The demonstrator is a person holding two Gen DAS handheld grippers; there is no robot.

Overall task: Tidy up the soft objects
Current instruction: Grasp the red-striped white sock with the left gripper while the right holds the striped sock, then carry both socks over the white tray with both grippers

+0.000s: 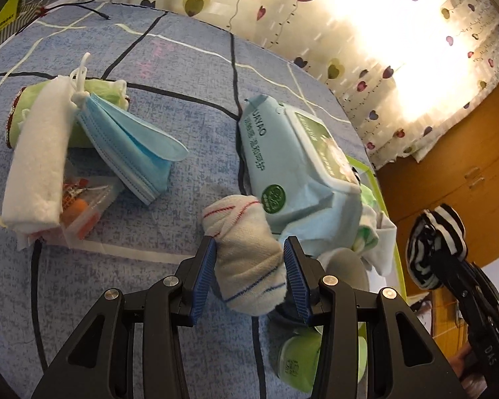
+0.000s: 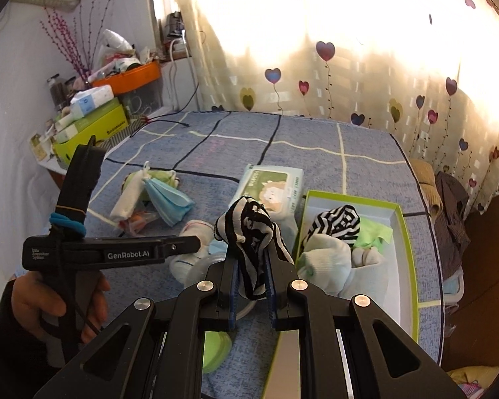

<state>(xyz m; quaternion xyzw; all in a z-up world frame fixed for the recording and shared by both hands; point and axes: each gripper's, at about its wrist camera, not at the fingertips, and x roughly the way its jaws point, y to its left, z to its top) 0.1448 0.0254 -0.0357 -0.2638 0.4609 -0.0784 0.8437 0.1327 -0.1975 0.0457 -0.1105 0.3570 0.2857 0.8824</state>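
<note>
A rolled cream sock [image 1: 246,266] with red and blue stripes lies on the blue bedspread [image 1: 183,66]. My left gripper [image 1: 249,246] straddles it with jaws wide, both blue pads touching its sides. In the right wrist view, my right gripper [image 2: 251,259] is shut on a black-and-white striped sock [image 2: 246,226], held above the bed just left of the green-rimmed box [image 2: 406,232]. That box holds another striped sock [image 2: 336,222], white socks and a green cloth. The striped sock [image 1: 435,242] also shows at the right edge of the left wrist view.
A pale blue wet-wipes pack [image 1: 292,166] lies behind the cream sock. To the left sit blue face masks [image 1: 133,153], a folded white cloth [image 1: 40,159] and a clear bag with orange items [image 1: 83,212]. Green round pads [image 1: 299,362] lie near. Cluttered shelf [image 2: 93,113] at left.
</note>
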